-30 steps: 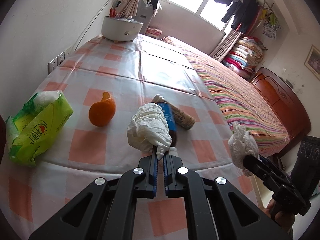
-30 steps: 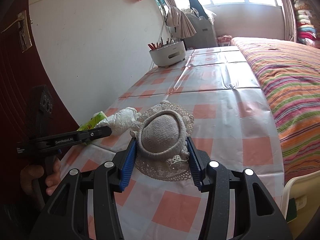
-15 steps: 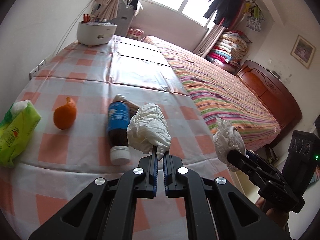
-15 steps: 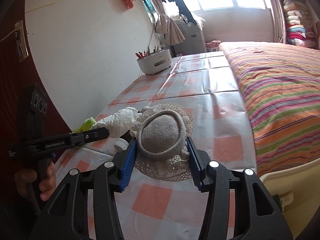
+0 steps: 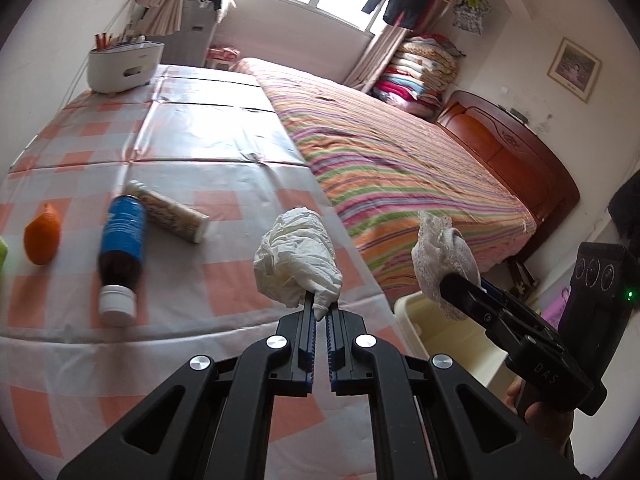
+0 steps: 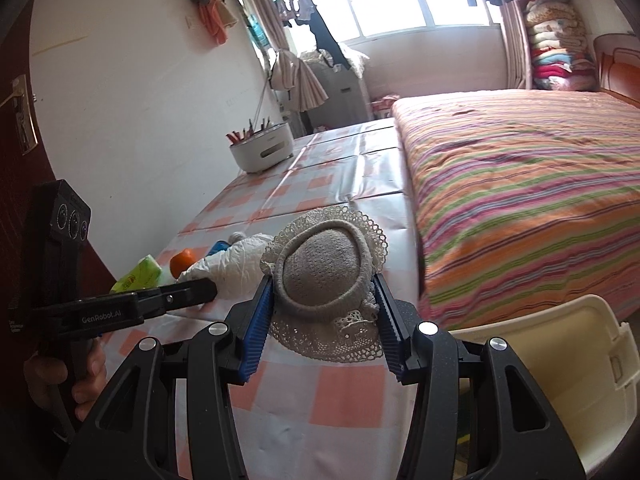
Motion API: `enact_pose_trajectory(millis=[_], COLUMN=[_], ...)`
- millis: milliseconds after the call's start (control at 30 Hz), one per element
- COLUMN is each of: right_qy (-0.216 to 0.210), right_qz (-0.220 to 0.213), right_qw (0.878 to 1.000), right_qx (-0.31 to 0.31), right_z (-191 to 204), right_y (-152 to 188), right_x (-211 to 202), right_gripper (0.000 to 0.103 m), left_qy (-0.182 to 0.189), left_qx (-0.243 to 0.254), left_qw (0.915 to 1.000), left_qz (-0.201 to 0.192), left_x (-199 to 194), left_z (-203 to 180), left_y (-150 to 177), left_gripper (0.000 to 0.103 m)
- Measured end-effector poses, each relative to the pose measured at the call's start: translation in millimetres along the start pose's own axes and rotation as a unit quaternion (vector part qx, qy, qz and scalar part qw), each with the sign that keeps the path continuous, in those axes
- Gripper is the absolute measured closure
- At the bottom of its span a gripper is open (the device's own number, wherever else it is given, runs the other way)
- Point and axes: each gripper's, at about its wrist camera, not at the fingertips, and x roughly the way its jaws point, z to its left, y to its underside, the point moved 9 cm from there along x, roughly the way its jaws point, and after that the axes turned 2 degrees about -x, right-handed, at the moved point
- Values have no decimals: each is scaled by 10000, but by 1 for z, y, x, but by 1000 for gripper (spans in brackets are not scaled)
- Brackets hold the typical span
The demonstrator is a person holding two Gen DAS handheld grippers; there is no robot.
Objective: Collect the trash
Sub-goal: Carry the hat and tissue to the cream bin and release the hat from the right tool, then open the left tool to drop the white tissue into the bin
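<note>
Two black two-finger grippers with blue ribbed pads, each carrying one item. The left gripper point(image 5: 319, 312) is pinched closed on one crumpled white paper tissue point(image 5: 298, 258), a soft creased wad held above the near edge of the table point(image 5: 208, 148). The right gripper point(image 6: 325, 312) clamps one small grey knitted hat with a cream lace brim point(image 6: 325, 270), domed and round, its jaws part-way apart around the crown; it hangs over the table's corner, just beside one cream plastic bin point(image 6: 560, 364) standing on the floor between table and bed. Four loose items lie on the table: one dark bottle with a blue label and white cap point(image 5: 120, 254), on its side; one patterned cylindrical tube point(image 5: 168, 212), touching the bottle's far end; one orange fruit point(image 5: 42, 234); one green plastic tissue pack point(image 6: 138, 274) at the near left. One white oval tub holding red-tipped sticks point(image 5: 124, 60) stands at the far end. The table wears a glossy plastic cloth in peach and white checks. Alongside runs one bed with a multicoloured striped cover point(image 5: 400, 160) and a dark red wooden headboard point(image 5: 516, 152); folded quilts are stacked by the bright window point(image 6: 408, 4), where clothes hang.
</note>
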Motion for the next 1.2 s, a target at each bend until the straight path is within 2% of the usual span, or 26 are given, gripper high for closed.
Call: enact_pose_trajectory(millis=[367, 567, 900, 1000, 1100, 1133, 1200], right_qy=[472, 972, 1720, 1743, 1730, 1759, 1746], right_qz=[-280, -370, -206, -138, -242, -283, -405], right_qw=[9979, 9933, 9811, 9792, 9784, 9777, 9769], right_qx=[330, 499, 864, 1031, 1102, 1113, 1162], right_z=[-51, -85, -134, -137, -135, -135, -134], right_y=[5, 14, 37, 40, 37, 36, 32], right_x=[-40, -60, -72, -69, -74, -75, -85], right_gripper=[56, 56, 53, 48, 34, 25, 24], left_qy=[291, 440, 660, 713, 755, 767, 790], left_qx=[433, 580, 926, 972, 1037, 1051, 1078], left_qw=[9983, 9966, 9918, 9908, 9897, 9894, 9887], left_qz=[265, 382, 580, 609, 637, 648, 673], left_x=[24, 34, 50, 51, 55, 55, 56], left_z=[-58, -82, -122, -131, -139, -140, -143], left_y=[18, 27, 45, 48, 50, 50, 52], left_gripper=[98, 98, 98, 98, 98, 98, 98])
